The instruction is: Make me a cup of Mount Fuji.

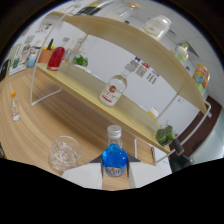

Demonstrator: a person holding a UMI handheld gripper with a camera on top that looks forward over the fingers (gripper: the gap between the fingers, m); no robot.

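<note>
The hand-held gripper (115, 172) has its two pale fingers (82, 175) spread to either side of a blue bottle (115, 157), which stands between them at their tips; whether the pads press on it or only flank it cannot be told. The bottle has a clear neck with a silvery cap, blue liquid in its body and a label low on its front, and it appears upright on the wooden tabletop (40, 130). Just to the left of the bottle, near the left finger, sits a clear cut-glass tumbler (64, 152). Farther left of the bottle, well apart, stands a small clear bottle (15, 107) with an orange top. Beyond the blue bottle rises a white wire-framed shelf (90, 95) with two wooden boards. On the lower board, directly behind the blue bottle, stands a clear bottle (113, 90) with a red and white label; far to its left are a red bottle (56, 58) and a small green plant (80, 61). On the upper board rests a white jar (158, 26). To the right of the blue bottle, by the shelf's end, is another green plant (165, 135).
</note>
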